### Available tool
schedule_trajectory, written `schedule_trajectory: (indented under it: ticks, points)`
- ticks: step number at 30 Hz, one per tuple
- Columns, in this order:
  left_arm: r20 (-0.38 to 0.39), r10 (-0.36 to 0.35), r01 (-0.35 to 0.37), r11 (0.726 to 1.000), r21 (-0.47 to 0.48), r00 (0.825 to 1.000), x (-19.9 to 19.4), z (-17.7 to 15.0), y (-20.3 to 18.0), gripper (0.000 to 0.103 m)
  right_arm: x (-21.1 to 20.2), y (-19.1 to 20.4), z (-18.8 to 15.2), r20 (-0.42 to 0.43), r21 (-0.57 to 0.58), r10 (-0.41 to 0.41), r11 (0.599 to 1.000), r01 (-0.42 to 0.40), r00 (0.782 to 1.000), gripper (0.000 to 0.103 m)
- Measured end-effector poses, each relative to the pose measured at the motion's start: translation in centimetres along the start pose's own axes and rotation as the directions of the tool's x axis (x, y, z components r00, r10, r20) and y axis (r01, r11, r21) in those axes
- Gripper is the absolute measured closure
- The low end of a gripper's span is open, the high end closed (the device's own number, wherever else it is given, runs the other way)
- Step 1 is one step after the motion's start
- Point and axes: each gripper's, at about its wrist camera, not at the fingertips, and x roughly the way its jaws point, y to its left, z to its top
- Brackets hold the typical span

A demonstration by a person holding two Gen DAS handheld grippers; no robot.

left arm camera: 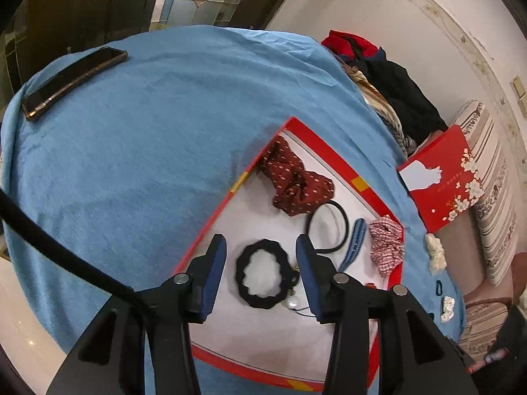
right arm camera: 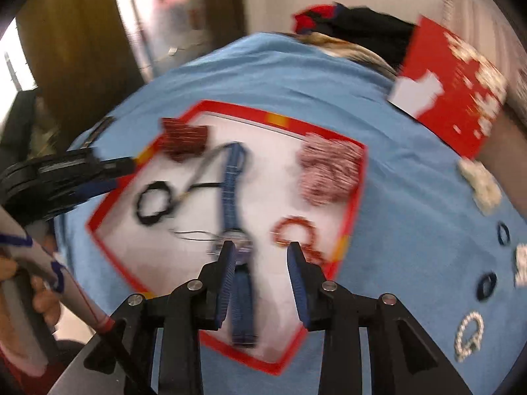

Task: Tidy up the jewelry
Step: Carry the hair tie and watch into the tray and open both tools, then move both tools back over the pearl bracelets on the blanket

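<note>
A red-rimmed white tray (left arm camera: 230, 194) lies on a blue cloth (left arm camera: 131, 151). On it are a dark red dotted scrunchie (left arm camera: 296, 181), a thin black hair band (left arm camera: 329, 227), a blue-strapped watch (left arm camera: 354, 243), a red-and-white checked scrunchie (left arm camera: 387, 245) and a black scrunchie (left arm camera: 263, 273). My left gripper (left arm camera: 261, 243) stands open over the black scrunchie, its pads apart from it. The right wrist view is blurred. There my right gripper (right arm camera: 260, 246) is open above the tray (right arm camera: 359, 191), between the watch (right arm camera: 235, 197) and an orange beaded bracelet (right arm camera: 293, 230), holding nothing.
A phone (left arm camera: 72, 80) lies at the cloth's far left. A red box lid (left arm camera: 441, 177) and a clothes pile (left arm camera: 395, 92) stand at the right. Loose on the cloth are a white scrunchie (right arm camera: 481, 181), small blue rings (right arm camera: 485, 284) and a pearl bracelet (right arm camera: 469, 335).
</note>
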Motion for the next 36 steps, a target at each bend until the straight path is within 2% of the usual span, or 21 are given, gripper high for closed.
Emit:
schedule_trajectory:
  ticks: [5, 11, 16, 19, 25, 29, 34, 36]
  points:
    - [0.004, -0.005, 0.005, 0.999, 0.035, 1.0, 0.0, -0.6, -1.2, 0.06, 2.4, -0.3, -0.2, -0.052, 0.076, 0.04, 0.996, -0.036, 0.998, 0.068]
    - [-0.008, 0.0, 0.0, 0.999, 0.049, 1.0, 0.5, -0.6, -1.6, 0.059, 4.2, 2.3, -1.6, -0.122, 0.032, 0.077, 0.997, -0.073, 0.99, 0.068]
    - [-0.006, -0.01, 0.01, 0.998, 0.068, 1.0, 0.6, -0.6, -2.4, 0.059, 4.0, 2.0, -1.7, -0.105, 0.117, 0.21, 0.973, -0.198, 0.972, 0.068]
    - [-0.008, -0.013, 0.014, 0.996, 0.084, 1.0, 0.7, -0.8, -3.1, 0.058, 3.2, 0.9, -1.4, -0.075, 0.154, 0.236, 0.963, -0.222, 0.969, 0.068]
    - [-0.014, -0.014, 0.016, 0.994, 0.109, 1.0, 1.1, -1.2, -4.2, 0.058, 0.2, -3.5, -2.6, -0.014, 0.211, 0.193, 0.96, -0.185, 0.981, 0.063]
    - [-0.019, -0.028, 0.031, 0.988, 0.148, 0.999, 1.4, -2.0, -6.2, 0.058, -2.4, -9.1, -4.6, 0.02, 0.287, 0.117, 0.951, -0.118, 0.993, 0.063]
    - [-0.025, -0.065, 0.069, 0.971, 0.231, 0.998, 1.4, -4.0, -9.8, 0.058, -4.9, -15.8, -8.3, 0.044, 0.415, 0.025, 0.909, -0.041, 0.999, 0.061]
    - [-0.034, -0.09, 0.096, 0.956, 0.277, 0.995, 1.5, -5.2, -11.7, 0.057, -5.9, -19.2, -10.2, 0.046, 0.478, -0.023, 0.878, -0.001, 0.999, 0.061]
